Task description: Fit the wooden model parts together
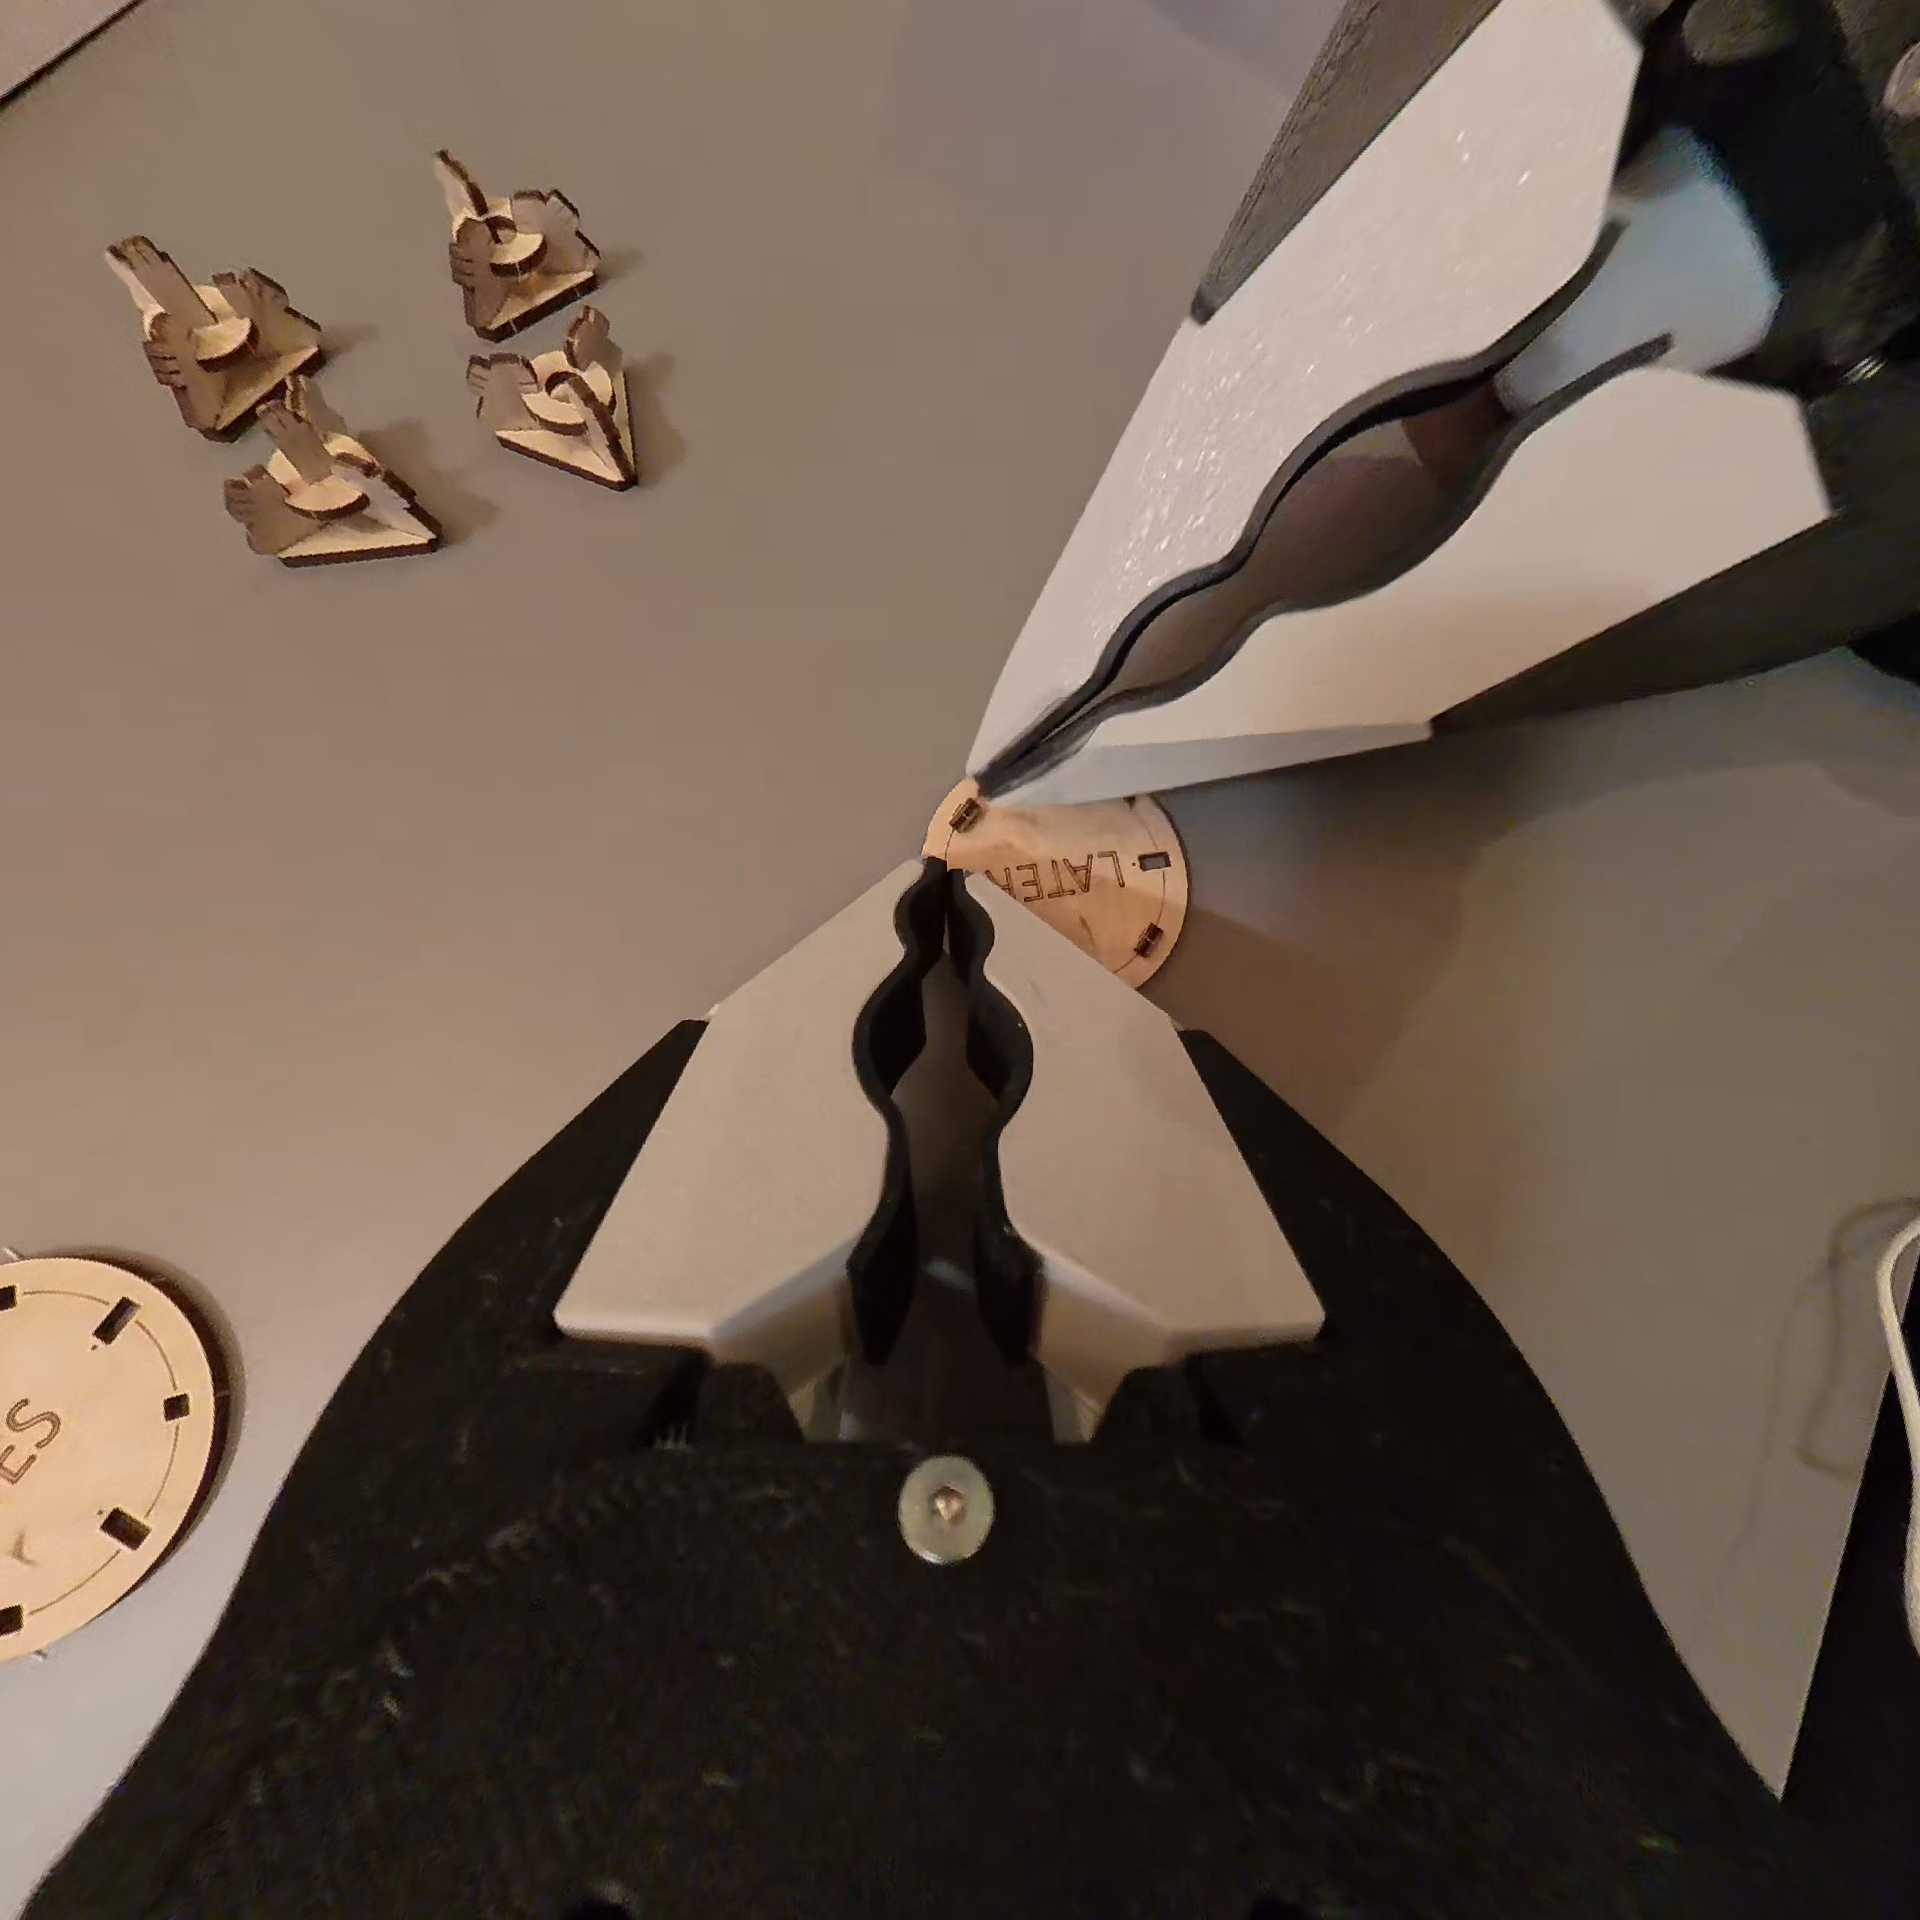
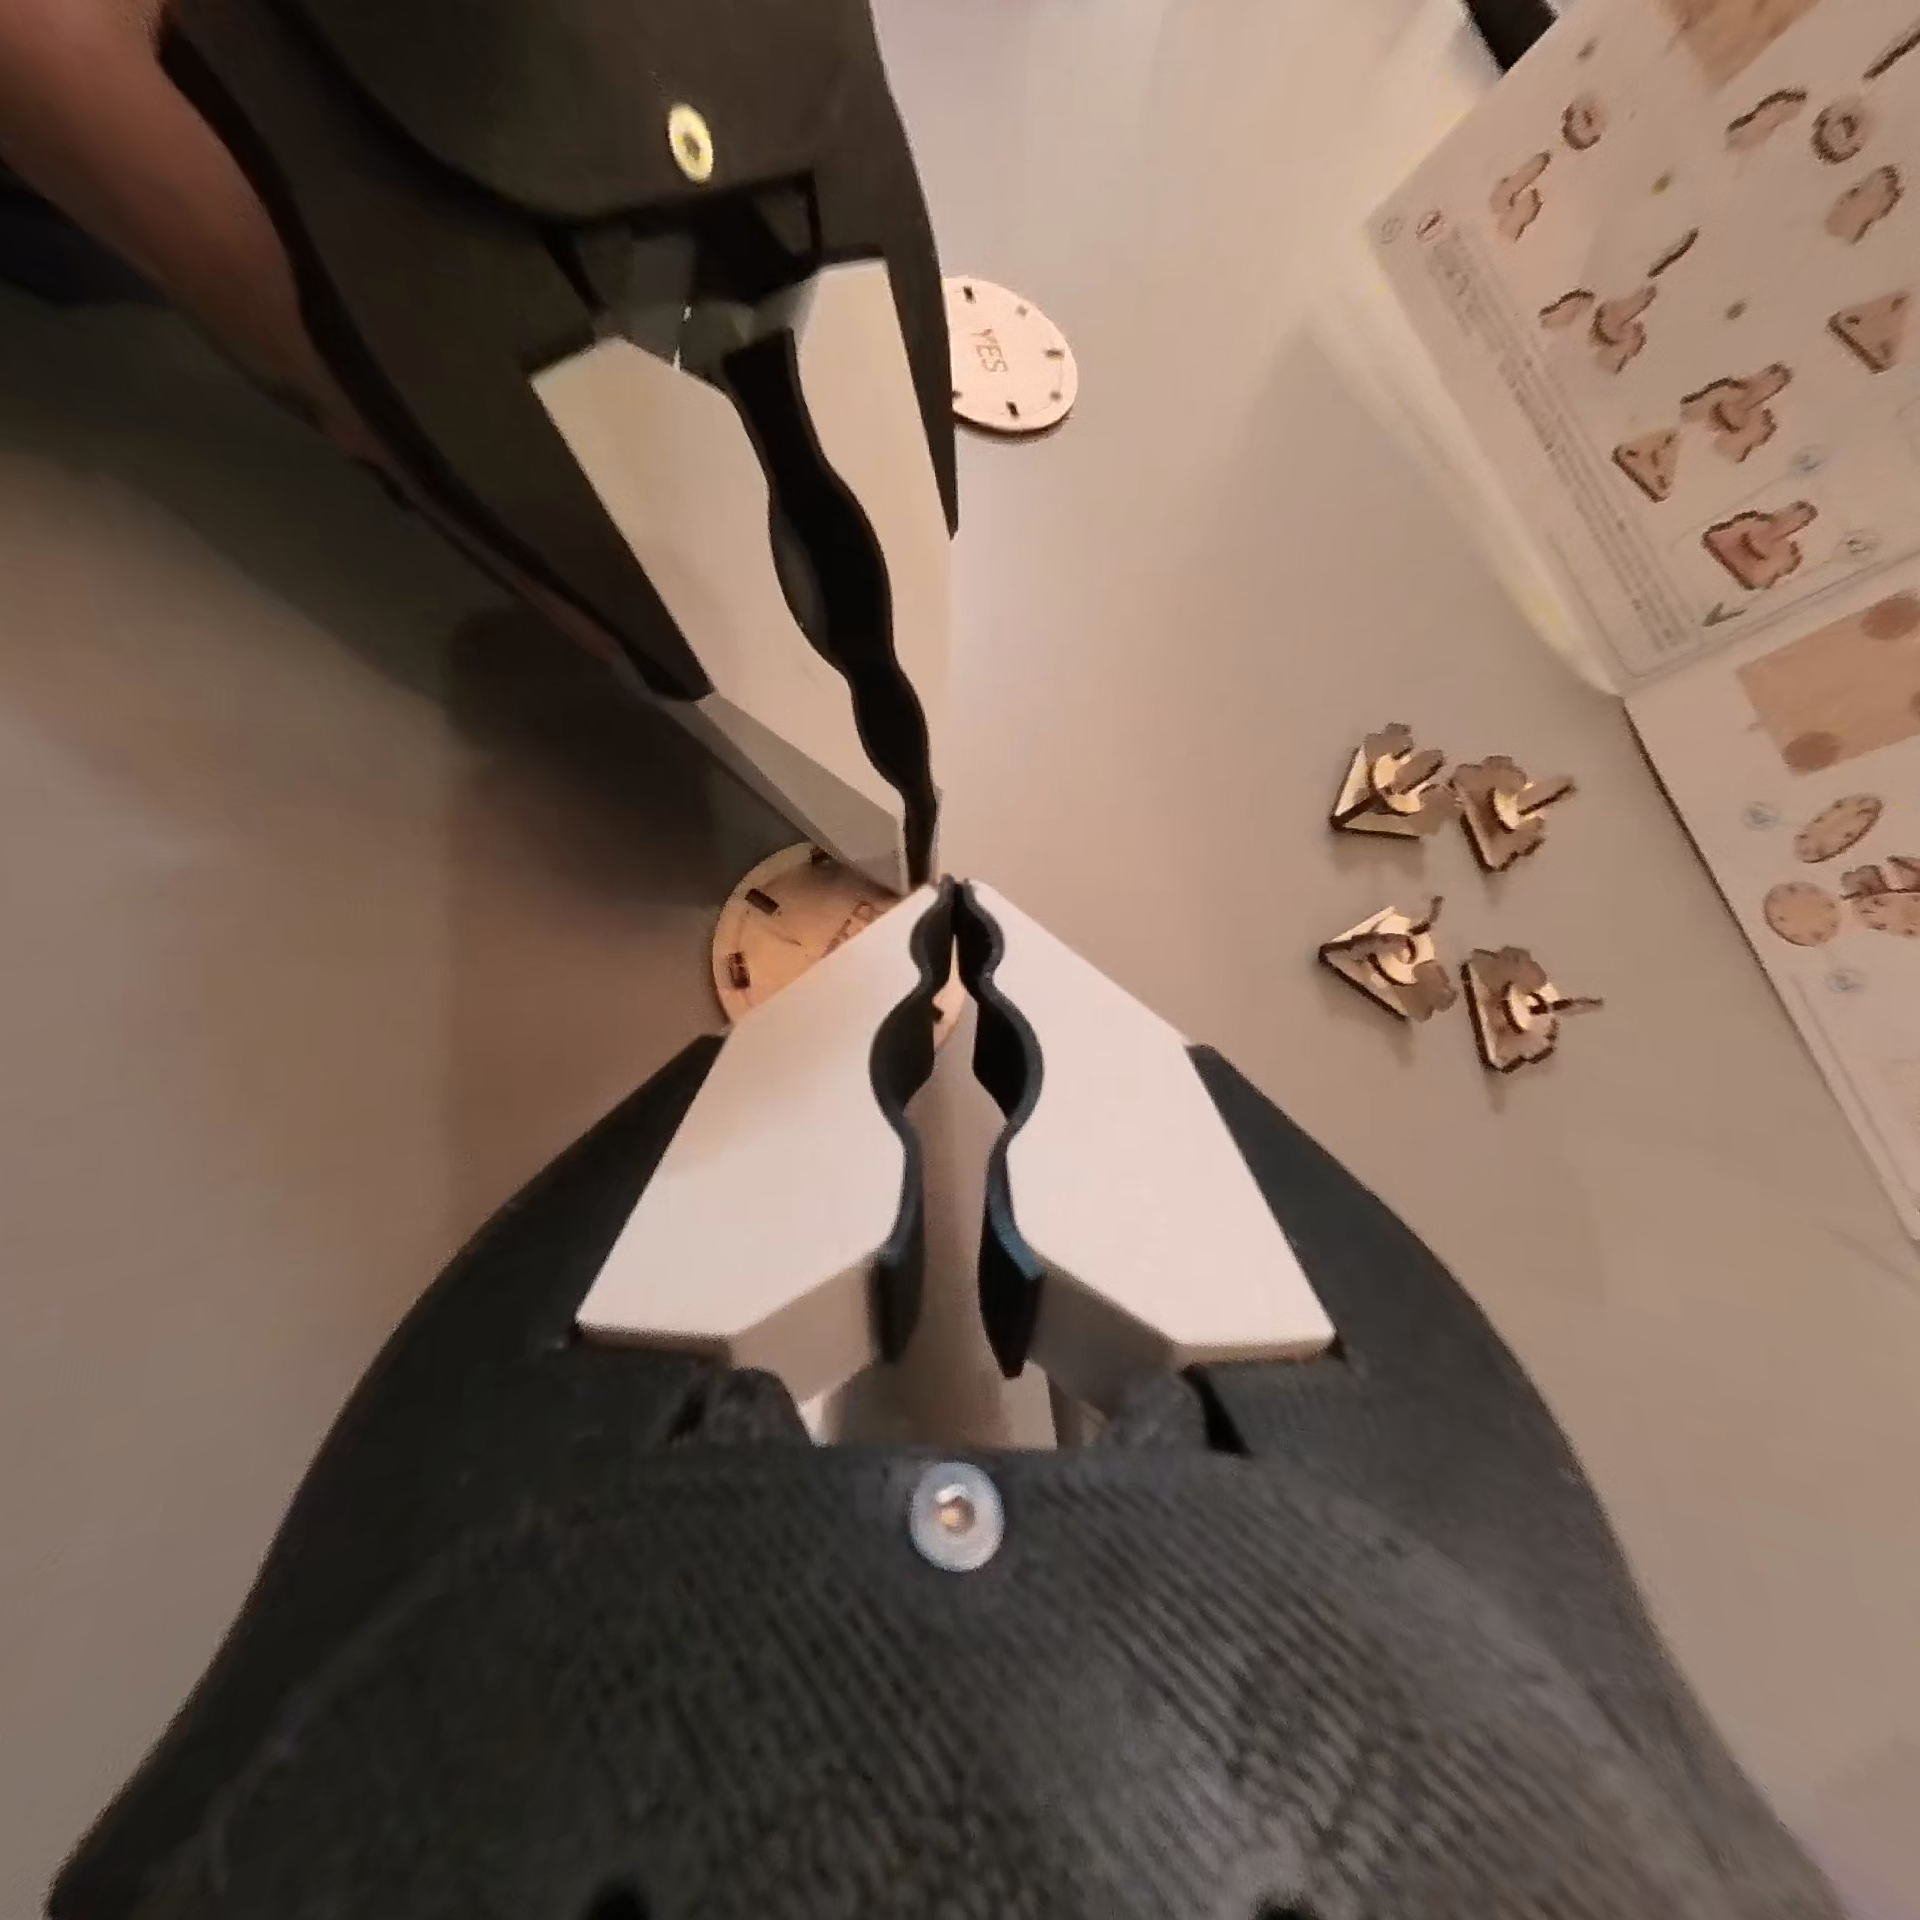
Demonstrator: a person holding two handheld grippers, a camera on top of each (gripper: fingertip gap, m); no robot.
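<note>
A round wooden disc with engraved lettering and rim slots lies on the grey table. Small dark tabs sit in two of its slots; one tab is by the near rim. My left gripper is shut, and its tips meet at the disc's rim. My right gripper comes in from the upper right, also shut, with its tips just above that tab. In the right wrist view, the right gripper and the left gripper meet tip to tip over the disc.
Several small wooden pieces with triangular bases stand in a cluster, also in the right wrist view. A second lettered disc lies apart. An open instruction booklet lies beyond the pieces. A white cable runs along the edge. Only a small space, under 4 cm, lies between the two pairs of fingers.
</note>
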